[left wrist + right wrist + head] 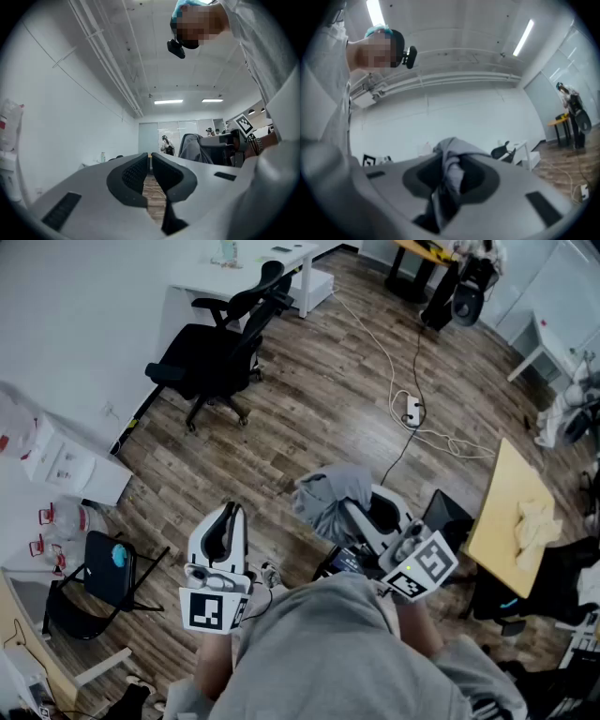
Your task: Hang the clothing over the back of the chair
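R hand-held gripper pinching grey clothing (L hand-held gripper: jaws together).

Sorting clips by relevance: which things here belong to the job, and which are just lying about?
Job: grey clothing, clamped in the right gripper; black office chair, probably the target; left gripper, empty.
Lying about: power strip, folding chair, yellow cloth on the wooden table, white desk.
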Demonstrator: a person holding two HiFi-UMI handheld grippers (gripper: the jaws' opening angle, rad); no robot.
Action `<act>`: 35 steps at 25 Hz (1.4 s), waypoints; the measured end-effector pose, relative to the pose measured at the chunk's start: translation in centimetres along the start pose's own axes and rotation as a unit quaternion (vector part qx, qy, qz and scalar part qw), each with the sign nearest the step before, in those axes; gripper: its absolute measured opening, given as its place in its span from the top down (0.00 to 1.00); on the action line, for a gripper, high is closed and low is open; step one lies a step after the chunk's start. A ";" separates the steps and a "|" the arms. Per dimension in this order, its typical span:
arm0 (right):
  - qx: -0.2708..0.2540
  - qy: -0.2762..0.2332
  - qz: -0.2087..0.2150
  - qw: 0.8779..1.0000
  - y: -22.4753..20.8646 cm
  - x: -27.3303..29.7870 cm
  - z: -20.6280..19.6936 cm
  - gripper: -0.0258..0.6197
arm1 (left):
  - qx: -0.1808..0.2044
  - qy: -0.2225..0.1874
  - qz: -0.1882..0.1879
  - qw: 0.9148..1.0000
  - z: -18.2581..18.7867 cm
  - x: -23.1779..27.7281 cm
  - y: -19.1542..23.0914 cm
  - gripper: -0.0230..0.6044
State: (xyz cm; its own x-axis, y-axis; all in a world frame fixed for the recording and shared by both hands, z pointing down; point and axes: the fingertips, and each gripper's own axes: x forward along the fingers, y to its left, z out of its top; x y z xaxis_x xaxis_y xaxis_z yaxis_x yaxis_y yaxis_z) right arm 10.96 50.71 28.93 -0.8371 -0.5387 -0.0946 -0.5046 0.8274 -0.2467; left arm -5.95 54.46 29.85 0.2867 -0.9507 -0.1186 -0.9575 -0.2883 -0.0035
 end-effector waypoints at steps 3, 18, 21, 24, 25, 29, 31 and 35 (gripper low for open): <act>-0.003 0.006 -0.004 1.000 -0.3 -0.3 -0.1 0.80 | 0.000 0.008 -0.008 1.000 -0.4 0.5 -0.9 0.87; -0.014 0.008 -0.015 1.000 -3.6 -3.4 0.3 0.80 | 0.012 0.022 -0.030 0.999 -1.3 3.5 -5.3 0.87; -0.021 0.009 -0.014 1.000 -4.5 -4.3 0.5 0.80 | 0.010 0.019 -0.028 0.999 -1.3 4.3 -6.3 0.87; -0.024 0.010 -0.015 1.000 -5.7 -5.5 0.7 0.80 | 0.010 0.016 -0.026 0.999 -1.5 5.4 -7.6 0.87; -0.025 0.010 -0.016 1.000 -6.2 -6.1 0.7 0.80 | 0.008 0.017 -0.026 0.999 -1.6 5.8 -8.2 0.87; -0.030 0.011 -0.020 0.999 -8.4 -8.5 1.2 0.80 | -0.001 0.024 -0.025 0.999 -2.4 7.3 -11.0 0.87; -0.033 0.012 -0.022 0.999 -9.3 -9.7 1.4 0.80 | 0.004 0.019 -0.027 0.999 -2.5 8.0 -12.3 0.87; -0.037 0.016 -0.025 0.999 -10.8 -11.7 1.5 0.80 | 0.005 0.020 -0.031 0.999 -3.0 9.3 -14.6 0.87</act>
State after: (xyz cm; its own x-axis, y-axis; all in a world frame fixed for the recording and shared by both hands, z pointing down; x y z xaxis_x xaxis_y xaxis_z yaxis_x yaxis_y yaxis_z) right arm 26.53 47.79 31.25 -0.8158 -0.5759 -0.0528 -0.5597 0.8091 -0.1792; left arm 10.79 49.53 31.81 0.3455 -0.9351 -0.0788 -0.9384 -0.3450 -0.0200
